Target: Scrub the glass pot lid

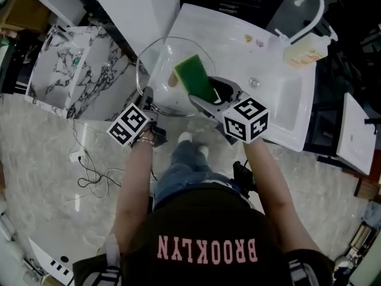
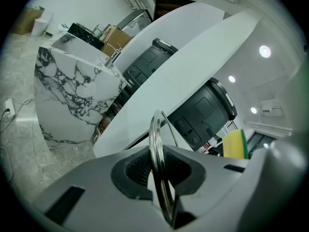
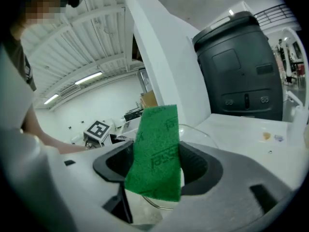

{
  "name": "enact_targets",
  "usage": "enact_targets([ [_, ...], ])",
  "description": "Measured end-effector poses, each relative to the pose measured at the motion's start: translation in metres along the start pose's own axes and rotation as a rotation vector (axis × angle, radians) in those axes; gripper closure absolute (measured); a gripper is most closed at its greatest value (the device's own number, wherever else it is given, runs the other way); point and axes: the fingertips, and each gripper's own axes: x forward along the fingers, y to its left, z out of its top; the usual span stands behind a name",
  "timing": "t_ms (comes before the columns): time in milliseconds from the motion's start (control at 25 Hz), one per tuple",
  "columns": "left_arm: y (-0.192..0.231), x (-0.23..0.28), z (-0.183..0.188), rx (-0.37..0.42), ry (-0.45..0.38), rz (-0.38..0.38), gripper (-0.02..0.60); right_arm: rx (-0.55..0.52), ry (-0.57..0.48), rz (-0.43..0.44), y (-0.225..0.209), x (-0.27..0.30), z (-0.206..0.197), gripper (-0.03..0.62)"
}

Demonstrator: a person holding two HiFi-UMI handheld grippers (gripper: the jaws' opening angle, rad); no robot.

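Note:
A round glass pot lid (image 1: 161,70) with a metal rim is held up over the near corner of the white sink counter (image 1: 280,100). My left gripper (image 1: 146,103) is shut on the lid's rim (image 2: 157,163) at its near left edge. My right gripper (image 1: 205,97) is shut on a green-and-yellow sponge (image 1: 195,77), whose green scouring face (image 3: 157,151) lies against the glass. In the left gripper view the sponge (image 2: 235,144) shows edge-on at the right. The lid's edge (image 3: 198,132) curves behind the sponge in the right gripper view.
A white faucet (image 1: 309,8) and a soap bottle (image 1: 306,51) stand at the sink's far end, with the basin drain (image 1: 254,82) between. A marble-patterned cabinet (image 1: 65,70) stands to the left. Cables (image 1: 86,168) trail on the floor.

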Motion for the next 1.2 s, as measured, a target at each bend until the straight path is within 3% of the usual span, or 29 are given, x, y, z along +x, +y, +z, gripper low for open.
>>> enact_targets([
  [160,0.002,-0.001,-0.002,0.000,0.021,-0.004,0.541,-0.020,0.120,0.087,0.018,0.031,-0.030,0.316],
  [440,0.001,0.001,0.000,-0.018,0.020,-0.015,0.543,-0.166,0.379,0.181,0.038,0.056,-0.087,0.316],
  [640,0.003,0.001,-0.001,-0.028,0.027,-0.004,0.543,-0.205,0.440,0.230,0.043,0.065,-0.099,0.316],
  [1200,0.003,-0.001,-0.003,-0.030,0.029,-0.002,0.543,-0.113,0.581,0.307,0.021,0.055,-0.117,0.316],
])
